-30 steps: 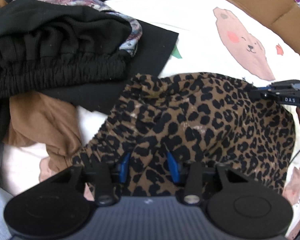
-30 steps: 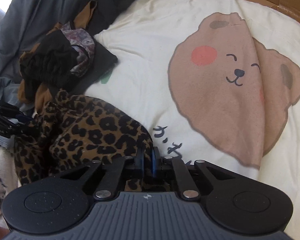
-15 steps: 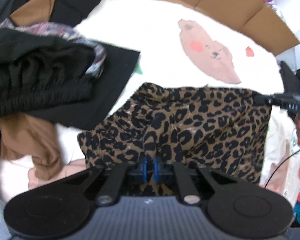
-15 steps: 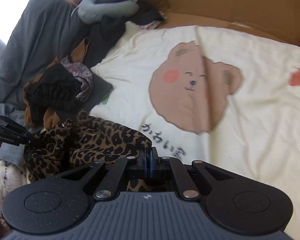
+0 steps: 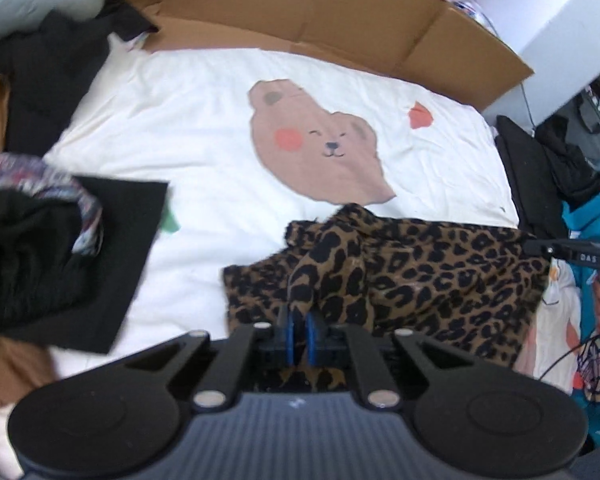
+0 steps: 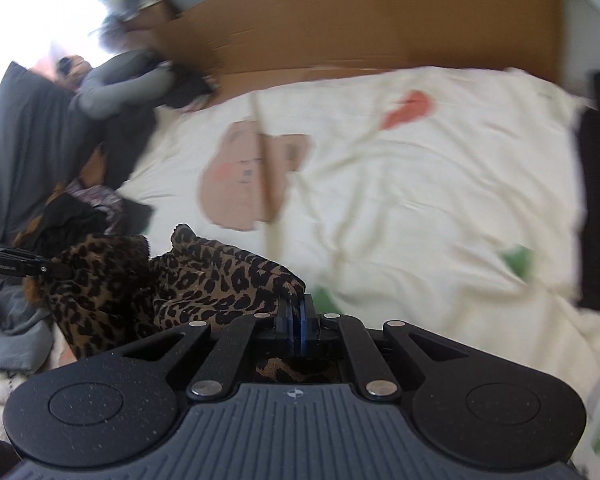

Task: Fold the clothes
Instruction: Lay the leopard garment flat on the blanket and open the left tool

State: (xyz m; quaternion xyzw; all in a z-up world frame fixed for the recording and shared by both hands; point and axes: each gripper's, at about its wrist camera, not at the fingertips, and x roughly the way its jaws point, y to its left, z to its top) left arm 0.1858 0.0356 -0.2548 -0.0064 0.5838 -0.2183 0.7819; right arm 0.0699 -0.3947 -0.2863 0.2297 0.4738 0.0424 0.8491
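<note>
A leopard-print garment (image 5: 420, 272) hangs stretched between my two grippers above a cream bed sheet with a bear print (image 5: 320, 148). My left gripper (image 5: 299, 334) is shut on one edge of the garment. My right gripper (image 6: 296, 316) is shut on the other edge of the garment (image 6: 204, 280). The right gripper also shows at the right of the left wrist view (image 5: 572, 256), and the left gripper at the left of the right wrist view (image 6: 24, 266).
A pile of black, patterned and brown clothes (image 5: 40, 240) lies on the left of the sheet. Brown cardboard (image 5: 300, 12) lines the far side. Dark clothes and a teal garment (image 5: 592, 232) are at the right. A grey pillow (image 6: 24, 160) lies far left.
My left gripper has shut on the leopard garment. Both grippers have lifted it off the sheet and carried it rightwards, away from the clothes pile. More of the bed shows now.
</note>
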